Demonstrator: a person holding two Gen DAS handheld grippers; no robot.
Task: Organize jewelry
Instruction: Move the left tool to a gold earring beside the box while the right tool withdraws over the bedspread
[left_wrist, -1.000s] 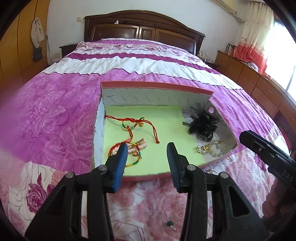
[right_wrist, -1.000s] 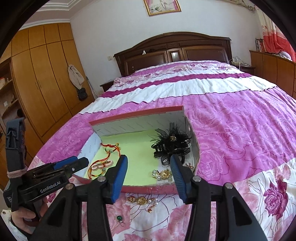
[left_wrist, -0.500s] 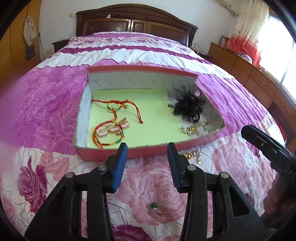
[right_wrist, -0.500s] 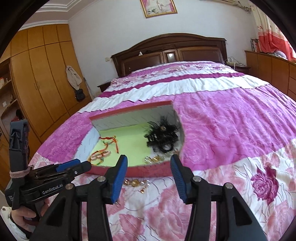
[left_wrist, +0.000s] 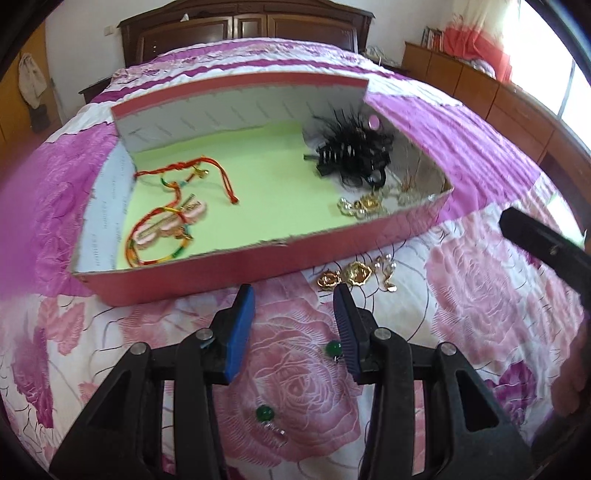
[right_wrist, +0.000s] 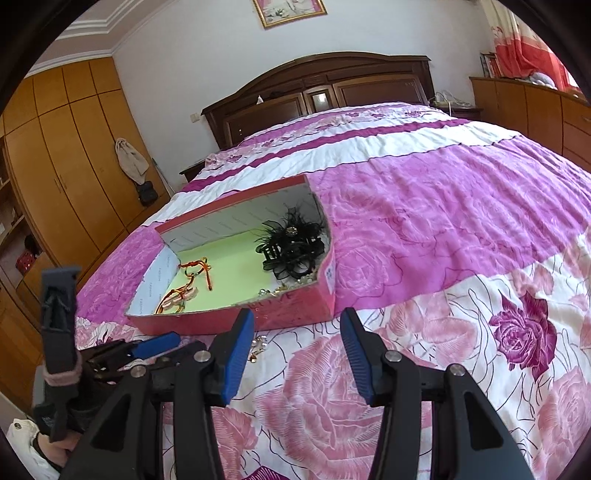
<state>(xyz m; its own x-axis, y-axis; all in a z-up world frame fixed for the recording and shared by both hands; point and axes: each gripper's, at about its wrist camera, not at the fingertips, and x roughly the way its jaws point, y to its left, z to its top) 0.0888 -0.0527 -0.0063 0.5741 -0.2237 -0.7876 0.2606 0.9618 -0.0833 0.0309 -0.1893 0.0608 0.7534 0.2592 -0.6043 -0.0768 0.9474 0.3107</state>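
A red box (left_wrist: 229, 273) with a green floor lies on the bed; it also shows in the right wrist view (right_wrist: 288, 312). Inside are red cord bracelets (left_wrist: 166, 218), a black feather hair clip (left_wrist: 354, 151) and gold earrings (left_wrist: 364, 206). On the bedspread in front lie gold earrings (left_wrist: 351, 275) and two green bead earrings (left_wrist: 264, 413) (left_wrist: 332, 348). My left gripper (left_wrist: 293, 299) is open and empty, above the bedspread just short of the box, near the green beads. My right gripper (right_wrist: 297, 325) is open and empty, in front of the box's right corner.
The pink and purple floral bedspread (right_wrist: 443, 221) stretches back to a dark wooden headboard (right_wrist: 325, 88). Wooden wardrobes (right_wrist: 66, 166) stand at the left, low cabinets (left_wrist: 480, 92) at the right. The left gripper's body (right_wrist: 110, 354) shows at the lower left of the right wrist view.
Both grippers have pulled back from over the box towards the near side and dropped lower. The loose earrings on the bedspread have come into fuller view. Both stay open.
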